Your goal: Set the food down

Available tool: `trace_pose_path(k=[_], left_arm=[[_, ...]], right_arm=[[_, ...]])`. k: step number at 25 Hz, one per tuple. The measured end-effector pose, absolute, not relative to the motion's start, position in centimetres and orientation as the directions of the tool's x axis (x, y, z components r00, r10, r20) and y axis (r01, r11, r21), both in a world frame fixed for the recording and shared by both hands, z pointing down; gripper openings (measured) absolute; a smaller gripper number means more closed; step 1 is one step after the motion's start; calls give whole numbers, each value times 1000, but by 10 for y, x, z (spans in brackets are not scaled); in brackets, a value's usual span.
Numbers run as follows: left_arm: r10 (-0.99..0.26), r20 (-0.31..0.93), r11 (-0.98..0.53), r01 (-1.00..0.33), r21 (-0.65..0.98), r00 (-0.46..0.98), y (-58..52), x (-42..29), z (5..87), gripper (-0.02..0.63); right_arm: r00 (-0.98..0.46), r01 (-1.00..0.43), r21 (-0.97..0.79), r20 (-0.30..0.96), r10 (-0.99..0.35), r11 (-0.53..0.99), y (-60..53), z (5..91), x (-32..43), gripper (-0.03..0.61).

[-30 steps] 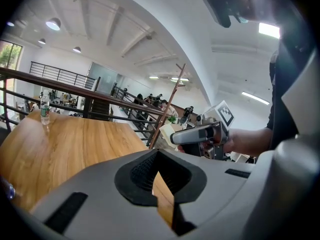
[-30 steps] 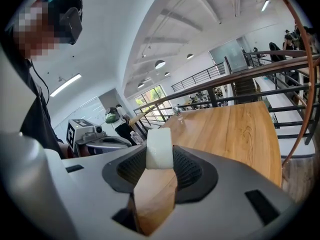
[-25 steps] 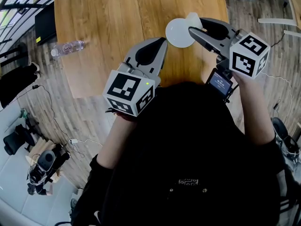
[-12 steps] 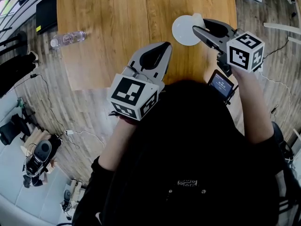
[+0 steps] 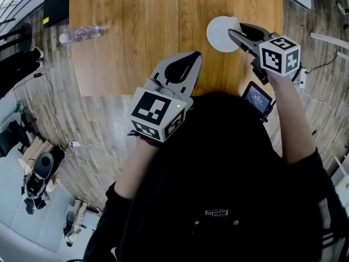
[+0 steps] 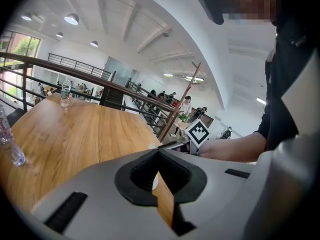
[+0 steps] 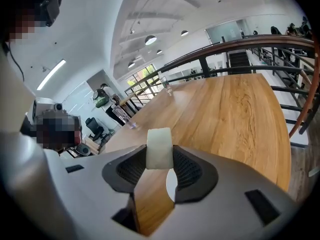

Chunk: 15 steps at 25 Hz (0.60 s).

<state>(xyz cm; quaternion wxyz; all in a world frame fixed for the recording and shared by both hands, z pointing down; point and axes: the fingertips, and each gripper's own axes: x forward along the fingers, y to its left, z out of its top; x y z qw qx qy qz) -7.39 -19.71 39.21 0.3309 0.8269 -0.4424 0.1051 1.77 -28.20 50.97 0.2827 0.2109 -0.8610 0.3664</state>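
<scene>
The food (image 7: 159, 148), a pale, soft-cornered block, sat pinched between the pads of the right gripper (image 5: 235, 31), whose jaws stood fairly wide because the block filled the space between them. In the right gripper view its long axis ran up the frame, crosswise to the squeeze, and its upper end poked out past the jaw tips toward the far end of the wooden table (image 5: 136, 26). From the head view the block hung at the upper right of the frame, over the right edge of a white plate (image 5: 218, 37); whether it touched the plate, I could not tell. The plate's middle lay just left of the tips, so I judged the put-down to need only a short drop and a nudge leftward. The left gripper (image 5: 196, 54), jaws together on nothing, waited lower and nearer the frame's centre, well apart from the plate, so the job was plainly the right hand's. A water bottle (image 5: 80, 33) lay at the upper left.
</scene>
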Motion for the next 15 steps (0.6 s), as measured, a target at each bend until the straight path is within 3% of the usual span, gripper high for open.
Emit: trace_pose_path(k=[15], left_arm=[[-669,496,-342,-821,456,554,-186,-83,405,-2]], right_arm=[[-683,-609,-511,726,-75,607,-274,590,26,172]])
